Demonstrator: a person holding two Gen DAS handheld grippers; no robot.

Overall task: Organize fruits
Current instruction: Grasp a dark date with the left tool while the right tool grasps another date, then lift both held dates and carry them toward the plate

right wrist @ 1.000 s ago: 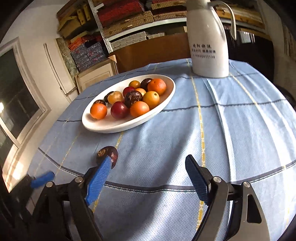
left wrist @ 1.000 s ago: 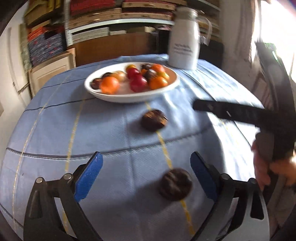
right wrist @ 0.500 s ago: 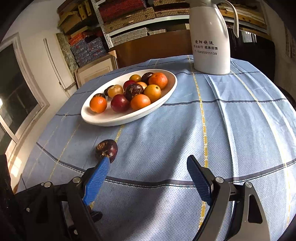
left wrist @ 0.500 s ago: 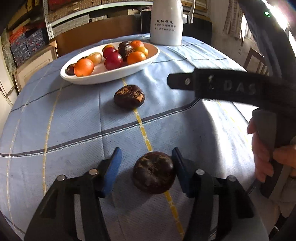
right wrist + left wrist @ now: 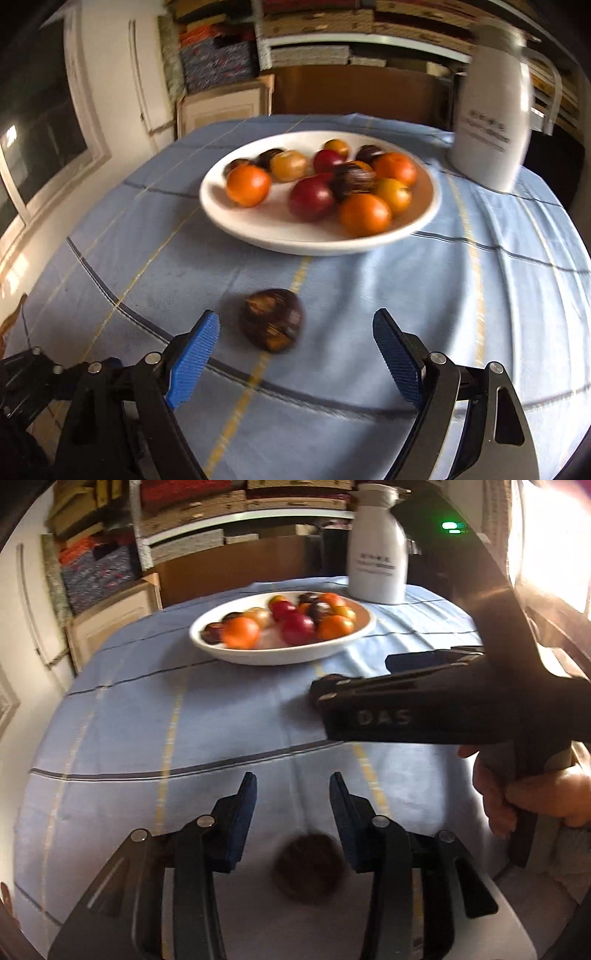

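Note:
A white oval plate [image 5: 343, 646] [image 5: 258, 232] holds several orange, red and dark fruits on the blue tablecloth. In the left wrist view a dark brown fruit [image 5: 308, 864] lies blurred on the cloth, low between the arms of my left gripper [image 5: 291, 794], whose blue pads stand apart in front of it without touching it. In the right wrist view another dark brown fruit [image 5: 271, 319] lies on the cloth just ahead of my right gripper [image 5: 295, 332], which is wide open and empty. The right gripper's black body [image 5: 424, 712] crosses the left wrist view.
A white jug [image 5: 376, 554] [image 5: 487, 125] stands behind the plate at the right. Shelves with boxes and a cabinet stand beyond the round table's far edge. A hand [image 5: 532, 794] holds the right gripper's handle.
The left gripper has lifted or pulled back, and the dark fruit now lies behind its pads, loose. The right gripper has swung left and forward, bringing the other dark fruit in front of its open jaws.

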